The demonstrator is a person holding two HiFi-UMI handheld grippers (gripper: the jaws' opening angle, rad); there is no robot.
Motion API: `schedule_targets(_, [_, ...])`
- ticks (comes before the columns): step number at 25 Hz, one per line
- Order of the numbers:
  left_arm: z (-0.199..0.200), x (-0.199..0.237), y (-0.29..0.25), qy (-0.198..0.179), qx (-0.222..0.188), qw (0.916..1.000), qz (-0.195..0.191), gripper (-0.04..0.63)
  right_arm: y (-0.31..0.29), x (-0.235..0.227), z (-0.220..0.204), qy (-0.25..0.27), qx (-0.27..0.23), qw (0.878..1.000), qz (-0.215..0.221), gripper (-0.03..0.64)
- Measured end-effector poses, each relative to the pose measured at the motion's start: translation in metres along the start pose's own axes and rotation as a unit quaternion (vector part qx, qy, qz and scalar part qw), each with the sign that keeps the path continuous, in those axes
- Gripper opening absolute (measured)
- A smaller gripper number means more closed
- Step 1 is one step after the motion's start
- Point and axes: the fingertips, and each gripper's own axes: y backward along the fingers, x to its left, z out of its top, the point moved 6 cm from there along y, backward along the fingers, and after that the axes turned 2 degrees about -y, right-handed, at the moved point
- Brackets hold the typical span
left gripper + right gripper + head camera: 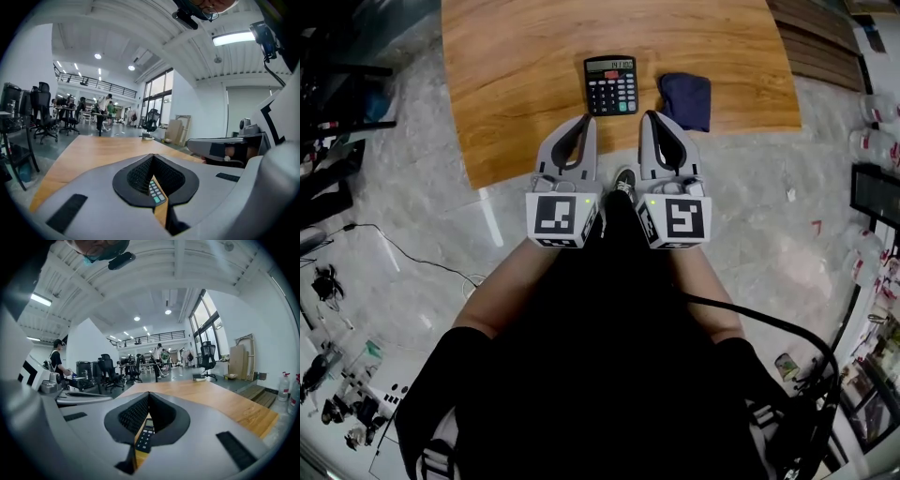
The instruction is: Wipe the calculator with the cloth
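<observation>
A black calculator (610, 84) lies on the wooden table (516, 84) near its front edge. A dark blue folded cloth (686, 98) lies just right of it. My left gripper (588, 117) hovers over the table's front edge, its tips just short of the calculator's lower left corner, shut and empty. My right gripper (648, 114) is beside it, tips between calculator and cloth, also shut and empty. A strip of the calculator (157, 192) shows through the left gripper's jaw gap, and the calculator (144, 437) shows likewise in the right gripper view.
The table stands on a grey marble floor (412, 216). A black cable (759, 323) runs from the right gripper. Bottles (874, 141) and clutter line the right side. Office chairs (110, 371) and people stand far behind the table.
</observation>
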Motion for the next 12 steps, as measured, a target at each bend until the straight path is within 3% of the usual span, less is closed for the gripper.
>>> schedule_targets(12, [-0.004,0.001,-0.061,0.011,0.025,0.9989,0.037,0.006,-0.052,-0.047,-0.015,-0.01,0.027,0.998,0.051,0.015])
